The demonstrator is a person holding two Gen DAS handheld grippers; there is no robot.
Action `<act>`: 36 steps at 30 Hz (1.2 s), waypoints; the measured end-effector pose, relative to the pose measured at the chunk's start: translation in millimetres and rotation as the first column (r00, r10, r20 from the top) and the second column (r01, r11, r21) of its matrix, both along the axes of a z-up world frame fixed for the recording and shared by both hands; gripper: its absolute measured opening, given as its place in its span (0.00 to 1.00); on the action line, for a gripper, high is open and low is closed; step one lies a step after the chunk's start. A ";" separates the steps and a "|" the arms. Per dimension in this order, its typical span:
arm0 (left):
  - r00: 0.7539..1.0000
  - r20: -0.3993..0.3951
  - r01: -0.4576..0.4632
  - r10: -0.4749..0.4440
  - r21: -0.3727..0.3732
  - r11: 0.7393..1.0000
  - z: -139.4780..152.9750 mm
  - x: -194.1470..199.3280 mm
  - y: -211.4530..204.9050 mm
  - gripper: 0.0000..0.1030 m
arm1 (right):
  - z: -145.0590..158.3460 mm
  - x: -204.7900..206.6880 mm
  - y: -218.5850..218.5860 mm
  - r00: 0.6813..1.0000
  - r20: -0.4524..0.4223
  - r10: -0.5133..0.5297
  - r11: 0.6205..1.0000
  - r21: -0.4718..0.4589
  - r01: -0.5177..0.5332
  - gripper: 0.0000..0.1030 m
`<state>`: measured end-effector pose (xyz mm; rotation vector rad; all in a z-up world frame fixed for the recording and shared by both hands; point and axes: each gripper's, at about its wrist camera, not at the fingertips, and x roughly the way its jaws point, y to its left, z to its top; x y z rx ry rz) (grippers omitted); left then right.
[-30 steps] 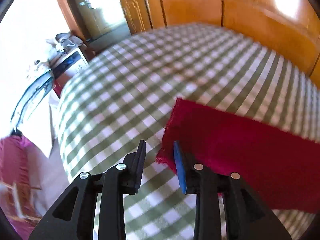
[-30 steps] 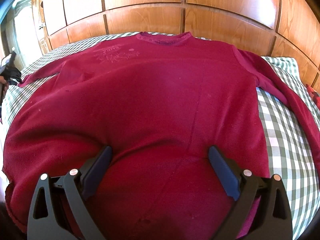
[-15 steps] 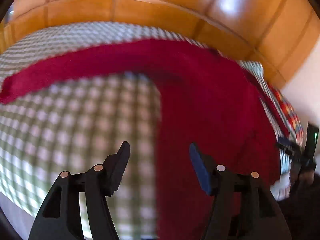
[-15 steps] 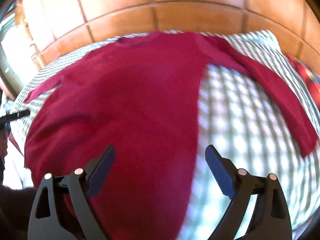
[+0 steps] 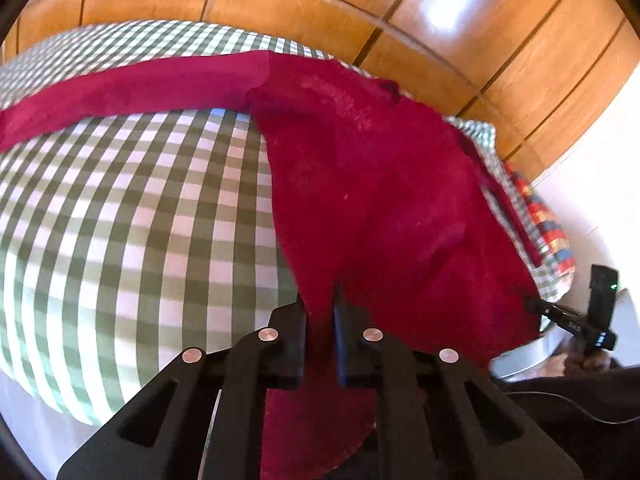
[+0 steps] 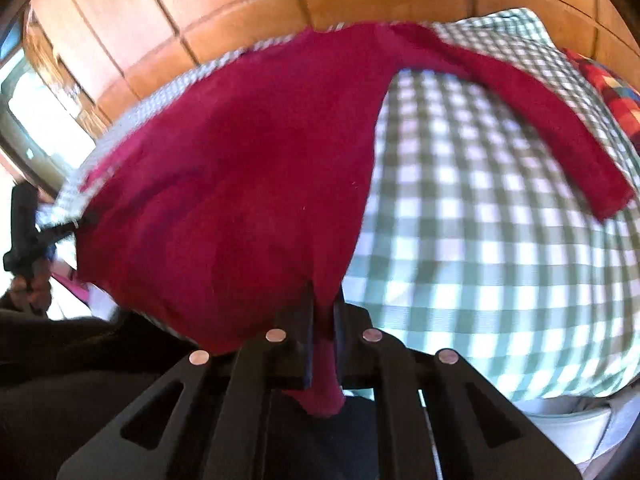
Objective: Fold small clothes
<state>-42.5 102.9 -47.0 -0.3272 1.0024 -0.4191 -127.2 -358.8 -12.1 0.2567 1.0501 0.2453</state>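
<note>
A dark red long-sleeved sweater [image 5: 380,184] lies spread on the bed's green-and-white checked sheet [image 5: 140,220]. My left gripper [image 5: 318,300] is at the sweater's near left hem corner. Its jaws are closing and the pads pinch the red fabric. One sleeve [image 5: 120,88] stretches away to the left. In the right wrist view my right gripper [image 6: 323,296] is shut on the sweater [image 6: 240,168] at its near right hem corner, and a fold of fabric hangs below the pads. The other sleeve [image 6: 540,112] lies out across the sheet [image 6: 500,220].
A wooden panelled wall [image 5: 320,8] runs behind the bed. A multicoloured checked pillow [image 6: 608,92] lies at the far right corner. A bright window [image 6: 36,120] is at the left. The person's hand [image 6: 28,288] and dark sleeve show near the bed's front edge.
Both grippers went from open to shut on the sweater's hem corners. The left one swung from the sleeve end to the hem; the right one shifted to the right hem edge.
</note>
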 end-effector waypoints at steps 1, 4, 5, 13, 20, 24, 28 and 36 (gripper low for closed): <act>1.000 -0.010 -0.006 0.006 -0.020 1.000 0.0 -3.6 3.8 0.09 | 1.1 -3.6 -7.4 1.000 -0.004 -0.004 1.000 -0.006 0.004 0.06; 0.998 -0.066 0.005 -0.003 0.034 0.999 -17.5 -9.7 -1.0 0.08 | -21.0 -9.3 -18.3 0.997 -0.075 -0.025 0.998 -0.055 0.021 0.06; 0.995 -0.097 0.004 0.002 0.061 0.998 -27.4 -8.7 -5.1 0.08 | -31.6 -9.8 -18.2 0.995 -0.098 -0.027 0.998 -0.063 0.021 0.06; 0.995 -0.003 -0.097 0.098 0.120 0.988 3.5 6.1 -0.1 0.33 | -16.8 -2.0 -51.4 0.989 -0.042 -0.144 0.989 -0.033 0.143 0.61; 0.995 0.063 -0.088 0.081 0.124 0.988 20.0 26.0 -33.0 0.33 | -4.3 5.9 -138.1 0.860 0.047 -0.509 0.843 -0.174 0.509 0.55; 0.998 0.060 -0.027 0.019 0.140 0.990 16.4 35.0 -60.9 0.33 | 4.9 26.4 -117.9 0.917 0.129 -0.377 0.860 -0.318 0.399 0.55; 0.999 0.040 0.024 -0.030 0.143 0.989 12.7 43.6 -87.6 0.33 | -23.1 52.5 -108.6 0.962 0.045 -0.269 0.827 -0.500 0.255 0.24; 0.996 0.031 0.076 -0.082 0.168 0.983 9.0 50.8 -115.5 0.33 | 64.3 57.5 -154.3 0.925 0.186 -0.330 0.924 -0.138 0.357 0.00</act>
